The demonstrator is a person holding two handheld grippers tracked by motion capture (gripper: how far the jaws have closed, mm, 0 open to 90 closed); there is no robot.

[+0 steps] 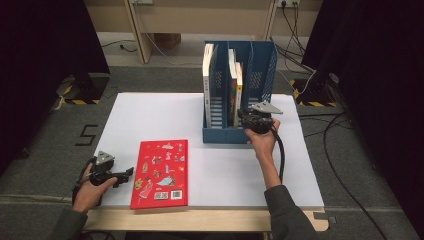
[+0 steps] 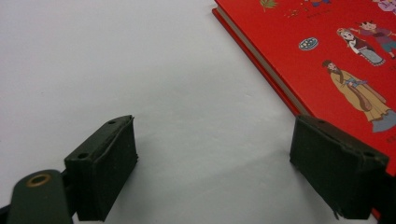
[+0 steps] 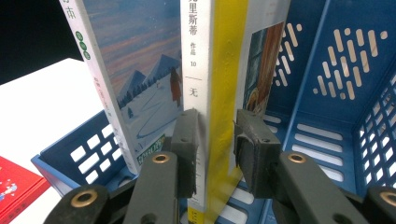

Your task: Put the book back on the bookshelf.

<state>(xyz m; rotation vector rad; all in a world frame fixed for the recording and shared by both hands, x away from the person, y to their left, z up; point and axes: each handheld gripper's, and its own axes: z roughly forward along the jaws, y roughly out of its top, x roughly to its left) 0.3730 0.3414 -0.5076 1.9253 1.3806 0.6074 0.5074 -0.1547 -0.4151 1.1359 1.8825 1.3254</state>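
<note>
On the white table [image 1: 220, 165], seen from the high view, a blue file rack [image 1: 239, 131] stands at the far side, and everything else lies relative to it. The right gripper [image 1: 243, 116] is at the rack's near end, at its middle compartment, where a yellow-spined book [image 1: 238, 92] stands upright. A white-spined book [image 1: 207, 82] stands upright in the rack's left compartment. Well to the near left of the rack, a red book [image 1: 161, 173] lies flat, cover up, and the left gripper [image 1: 127, 173] rests just beside the red book's left edge.

From the left gripper view, the left gripper [image 2: 212, 163] has its jaws spread wide over bare table with nothing between them; the red book [image 2: 327, 60] lies just beside the right-hand jaw.

Up close in the right gripper view, the right gripper [image 3: 215, 154] is clamped on the yellow-spined book [image 3: 224, 93], one pad on each face near the spine's lower part. That book stands inside the blue file rack [image 3: 327, 93], beside a snow-scene book [image 3: 135, 79] leaning in the next compartment. A corner of the red book [image 3: 14, 186] shows at lower left, outside the rack.
</note>
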